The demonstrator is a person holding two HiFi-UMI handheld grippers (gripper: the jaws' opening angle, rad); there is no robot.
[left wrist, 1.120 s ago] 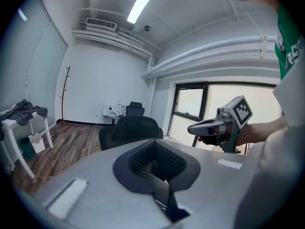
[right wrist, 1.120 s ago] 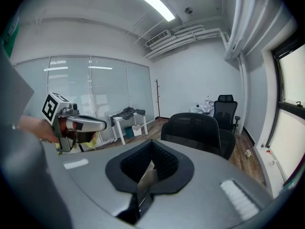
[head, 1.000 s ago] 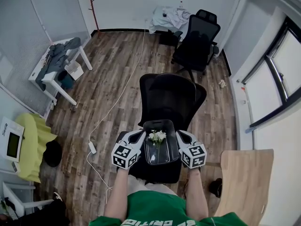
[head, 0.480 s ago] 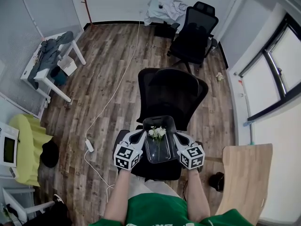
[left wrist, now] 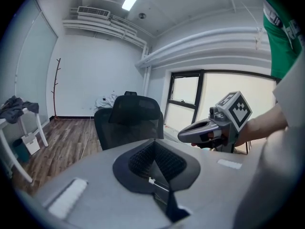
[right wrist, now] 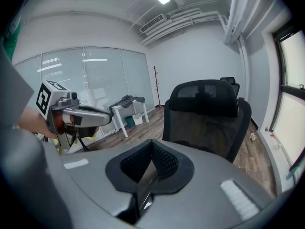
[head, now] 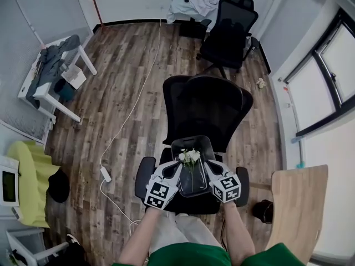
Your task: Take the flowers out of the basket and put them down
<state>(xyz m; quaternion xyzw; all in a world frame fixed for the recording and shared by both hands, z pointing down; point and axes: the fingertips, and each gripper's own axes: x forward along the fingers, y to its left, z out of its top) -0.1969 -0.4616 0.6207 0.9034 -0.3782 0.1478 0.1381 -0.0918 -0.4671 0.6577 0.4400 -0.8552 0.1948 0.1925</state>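
The left gripper (head: 173, 170) and right gripper (head: 212, 170) are each pinched shut on a side wall of the basket (head: 191, 139), one per side, so the load hangs level (a thin clear edge shows between the right jaws). The flowers (head: 189, 155) stand inside it, between the two grippers, just beyond their tips. Directly below both grippers is the chair (head: 206, 107) seat, probably the set-down surface. The flowers are not yet removed.

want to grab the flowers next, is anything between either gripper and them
Nothing visible covers the flowers; the basket is open on top. But the left gripper and the right gripper are each shut on a side wall of that basket, above the office chair, so neither is free to reach in.
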